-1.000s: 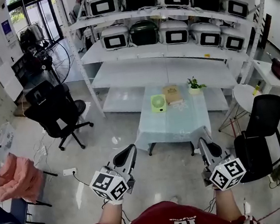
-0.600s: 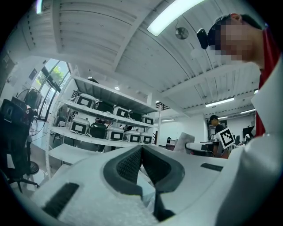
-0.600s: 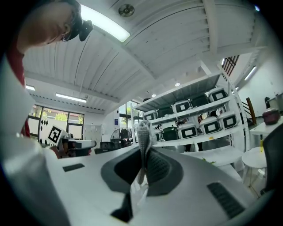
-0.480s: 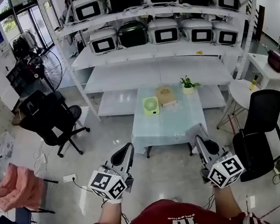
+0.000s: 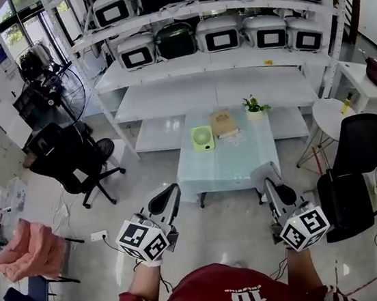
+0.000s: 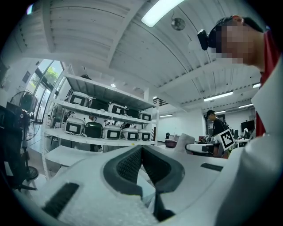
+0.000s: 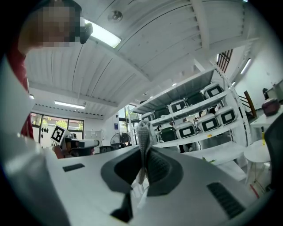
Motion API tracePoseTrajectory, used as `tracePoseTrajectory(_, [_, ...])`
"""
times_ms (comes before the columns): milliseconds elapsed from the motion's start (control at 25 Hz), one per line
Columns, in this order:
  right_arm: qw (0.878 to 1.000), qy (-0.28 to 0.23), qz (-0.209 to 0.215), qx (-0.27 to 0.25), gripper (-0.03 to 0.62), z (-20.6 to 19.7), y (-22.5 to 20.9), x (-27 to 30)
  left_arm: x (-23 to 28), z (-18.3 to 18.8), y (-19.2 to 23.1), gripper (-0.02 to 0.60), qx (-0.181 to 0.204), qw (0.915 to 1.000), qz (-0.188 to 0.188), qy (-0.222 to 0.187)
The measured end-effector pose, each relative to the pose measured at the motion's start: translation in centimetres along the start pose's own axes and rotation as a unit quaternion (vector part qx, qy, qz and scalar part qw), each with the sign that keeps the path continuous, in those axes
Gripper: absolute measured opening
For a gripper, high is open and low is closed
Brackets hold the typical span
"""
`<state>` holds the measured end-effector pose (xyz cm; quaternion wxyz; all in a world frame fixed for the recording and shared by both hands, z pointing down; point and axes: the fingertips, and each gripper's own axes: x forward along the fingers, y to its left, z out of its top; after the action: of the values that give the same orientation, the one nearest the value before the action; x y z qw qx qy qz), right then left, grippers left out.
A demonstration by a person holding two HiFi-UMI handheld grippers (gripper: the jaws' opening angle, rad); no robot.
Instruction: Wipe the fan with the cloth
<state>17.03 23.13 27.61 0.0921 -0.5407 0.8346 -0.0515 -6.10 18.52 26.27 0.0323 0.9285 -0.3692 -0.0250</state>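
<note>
Approach step: the right tool (image 7: 145, 164) pinches the cloth (image 7: 142, 131), the left tool (image 6: 141, 154) is closed empty; next, walk to the fan (image 5: 202, 138) on the surface (image 5: 245, 163).

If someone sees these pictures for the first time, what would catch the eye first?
Probably the right gripper, low in the head view, shut on a pale cloth, beside the left gripper, shut and empty. Ahead, a small green fan stands on a low table, before shelves of rice cookers.
</note>
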Motion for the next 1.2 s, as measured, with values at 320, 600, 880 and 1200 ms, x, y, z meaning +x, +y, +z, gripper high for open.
tracePoseTrajectory(320, [1.0,-0.002,-0.001,0.024,0.015,-1.3,-1.8,-1.1,0.9,-0.3,-1.7,-0.002,0.024,0.9996,0.007,0.012])
tracePoseTrajectory(600, [0.999,0.005,0.005,0.031,0.017,-2.1,-2.1,-0.4,2.4,-0.6,-1.7,-0.002,0.03,0.9995,-0.001,0.011])
tracePoseTrajectory(880, [0.999,0.024,0.001,0.023,0.017,-2.8,-2.4,0.7,4.2,-1.4,0.9,-0.002,0.006,1.0,-0.003,0.006])
tracePoseTrajectory(1200, [0.998,0.058,-0.012,0.028,0.017,-4.9,-3.6,5.6,6.3,-2.4,5.6,-0.002,0.006,0.9999,-0.008,0.0])
